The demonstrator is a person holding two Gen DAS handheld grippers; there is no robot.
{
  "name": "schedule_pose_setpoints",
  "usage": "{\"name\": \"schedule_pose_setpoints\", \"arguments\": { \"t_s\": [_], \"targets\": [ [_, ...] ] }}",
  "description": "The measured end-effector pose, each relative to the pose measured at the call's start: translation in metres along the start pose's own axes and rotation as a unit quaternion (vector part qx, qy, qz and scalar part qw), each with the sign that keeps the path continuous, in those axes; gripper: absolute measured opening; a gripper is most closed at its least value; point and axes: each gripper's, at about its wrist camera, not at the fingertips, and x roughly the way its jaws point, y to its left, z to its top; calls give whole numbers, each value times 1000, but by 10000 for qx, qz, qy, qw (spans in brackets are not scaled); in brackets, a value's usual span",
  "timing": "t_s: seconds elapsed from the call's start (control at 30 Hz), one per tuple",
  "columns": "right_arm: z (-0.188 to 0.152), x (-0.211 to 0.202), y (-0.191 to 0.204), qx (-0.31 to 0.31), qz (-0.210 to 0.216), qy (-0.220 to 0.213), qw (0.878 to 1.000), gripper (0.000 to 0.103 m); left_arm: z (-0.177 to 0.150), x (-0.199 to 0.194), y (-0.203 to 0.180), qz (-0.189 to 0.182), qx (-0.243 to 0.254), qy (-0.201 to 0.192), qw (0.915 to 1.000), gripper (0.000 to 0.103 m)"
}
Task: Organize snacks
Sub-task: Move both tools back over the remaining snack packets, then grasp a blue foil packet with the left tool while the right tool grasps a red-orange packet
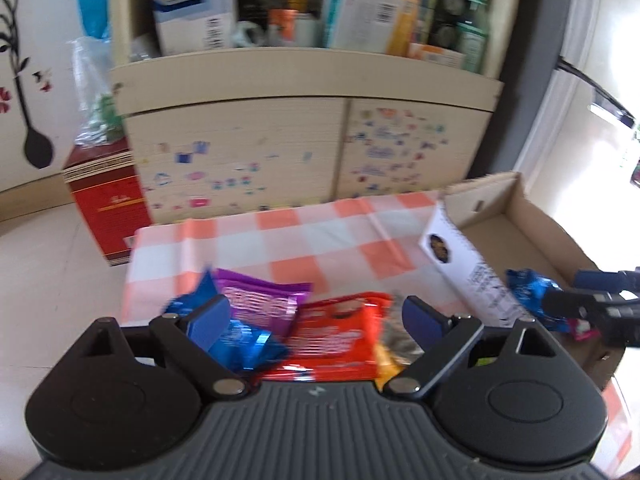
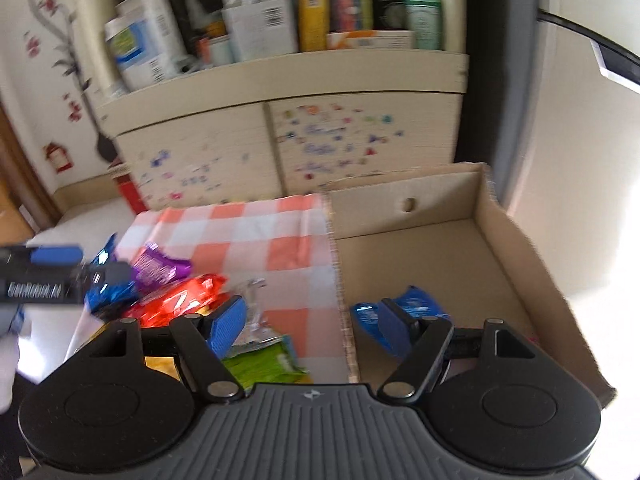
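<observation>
A pile of snack packets lies on the orange-checked cloth (image 1: 304, 236): a purple packet (image 1: 260, 300), a red packet (image 1: 336, 336) and a blue packet (image 1: 244, 340). My left gripper (image 1: 316, 318) is open above them, empty. My right gripper (image 2: 310, 322) is open over the edge of the cardboard box (image 2: 432, 256). A blue packet (image 2: 416, 304) lies in the box by its right finger. A green packet (image 2: 264, 360) and a clear wrapper (image 2: 254, 300) lie by its left finger. The right gripper shows in the left wrist view (image 1: 576, 300), next to a blue packet (image 1: 528, 284).
A white card (image 1: 464, 264) stands against the box's left wall. A cream cabinet (image 1: 304, 136) with stickers and cluttered shelves stands behind the table. A red carton (image 1: 108, 208) sits on the floor at left. The left gripper shows at the left of the right wrist view (image 2: 56, 272).
</observation>
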Motion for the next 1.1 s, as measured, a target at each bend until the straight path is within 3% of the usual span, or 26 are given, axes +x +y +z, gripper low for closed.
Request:
{"name": "schedule_pose_setpoints", "arguments": {
  "t_s": [0.3,0.5,0.8,1.1],
  "targets": [
    [-9,16,47,-873,656,268,9937,78,1,13,46,473,-160,167,9986,93],
    [-6,33,66,-951,1013,413,9894,79,-2,27,65,521,-322,353,9975,93],
    [-3,67,75,-272,1274,716,9889,82,-14,56,83,244,-808,675,9941,93],
    [5,96,73,326,1353,930,9859,82,-9,70,87,16,-1034,635,9926,93]
  ]
}}
